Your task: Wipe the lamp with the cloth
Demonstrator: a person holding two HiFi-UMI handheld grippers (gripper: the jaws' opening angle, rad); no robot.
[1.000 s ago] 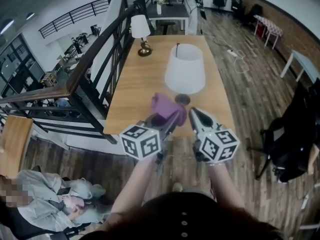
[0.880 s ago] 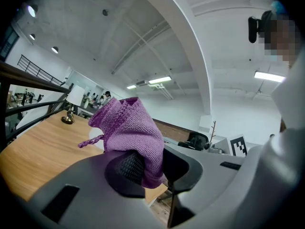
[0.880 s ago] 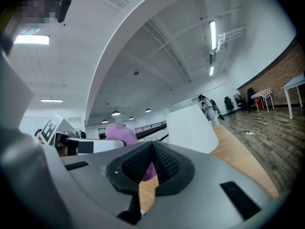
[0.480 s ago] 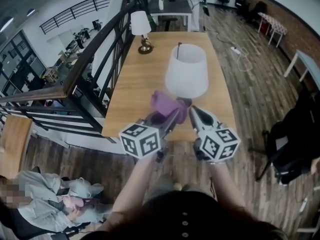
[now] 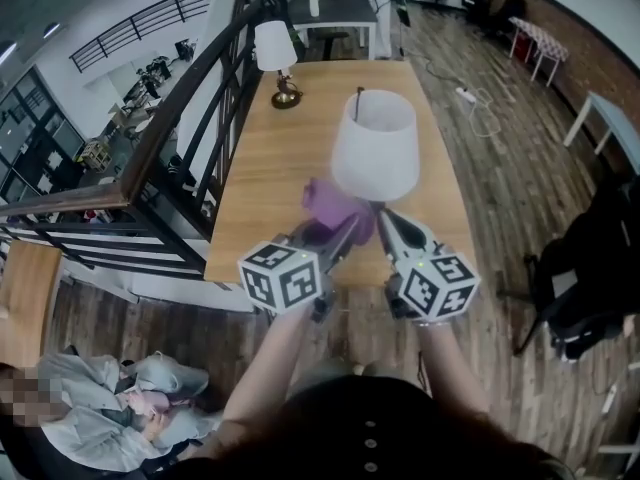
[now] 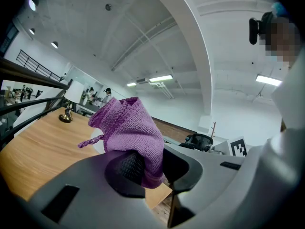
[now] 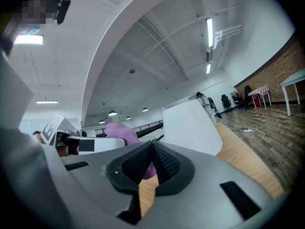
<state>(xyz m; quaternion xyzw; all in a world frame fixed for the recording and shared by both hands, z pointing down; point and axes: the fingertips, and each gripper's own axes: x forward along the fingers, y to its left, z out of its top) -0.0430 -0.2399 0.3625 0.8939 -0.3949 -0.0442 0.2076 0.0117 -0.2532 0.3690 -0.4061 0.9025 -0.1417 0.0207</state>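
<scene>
A lamp with a large white shade (image 5: 375, 146) stands on the wooden table (image 5: 270, 168), near its front edge; its shade also fills the middle of the right gripper view (image 7: 188, 125). My left gripper (image 5: 345, 230) is shut on a purple cloth (image 5: 335, 208), which bunches up out of the jaws (image 6: 128, 132) just left of the shade's lower rim. My right gripper (image 5: 385, 223) is beside it, jaws shut with nothing between them (image 7: 151, 162), under the shade's front rim.
A small second lamp (image 5: 277, 53) with a brass base stands at the table's far left. A black stair railing (image 5: 170, 118) runs along the table's left side. Another table (image 5: 335, 8) lies beyond, a dark chair (image 5: 580, 288) at the right, a cable (image 5: 480, 108) on the floor.
Both grippers and the cloth have crept slightly forward towards the big lamp's shade; the head view has shifted a little. Grips are unchanged.
</scene>
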